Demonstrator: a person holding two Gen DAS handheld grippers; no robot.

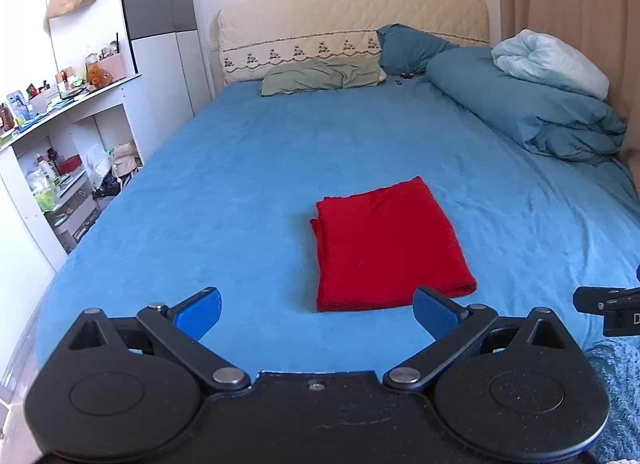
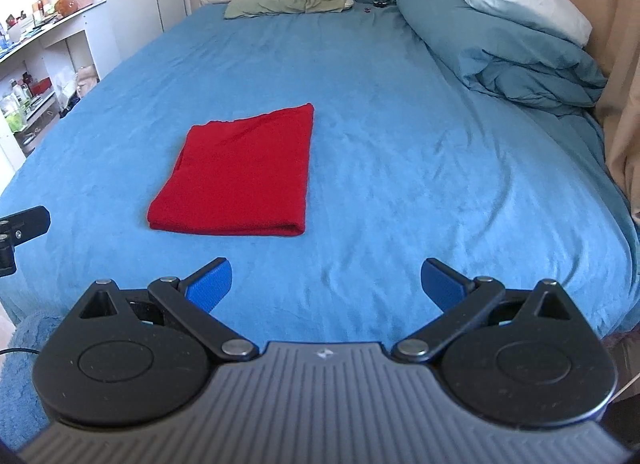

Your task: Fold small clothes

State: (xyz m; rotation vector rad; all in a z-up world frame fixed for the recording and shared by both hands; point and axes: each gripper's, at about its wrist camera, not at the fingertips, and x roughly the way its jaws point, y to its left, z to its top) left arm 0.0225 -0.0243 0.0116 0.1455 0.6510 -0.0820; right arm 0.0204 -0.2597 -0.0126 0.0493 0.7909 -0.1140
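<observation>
The red garment (image 1: pixel 390 242) lies folded into a flat rectangle near the middle of the bed (image 1: pixel 224 184), ahead of both grippers and touching neither. It looks soft, light and limp, probably a knit that will sag and unfold if lifted by one layer only, so a sound hold would pinch all the layers together at the near rolled edge or at a corner. The left gripper (image 1: pixel 316 310) and the right gripper (image 2: pixel 326 284) both hover low over the near end of the bed with jaws spread wide and nothing between them. The blue sheet looks plush and slightly wrinkled and may drag on the cloth. Pillows, a bunched duvet (image 1: pixel 532 112) and a cluttered shelf unit (image 1: pixel 68 136) stand well apart.
</observation>
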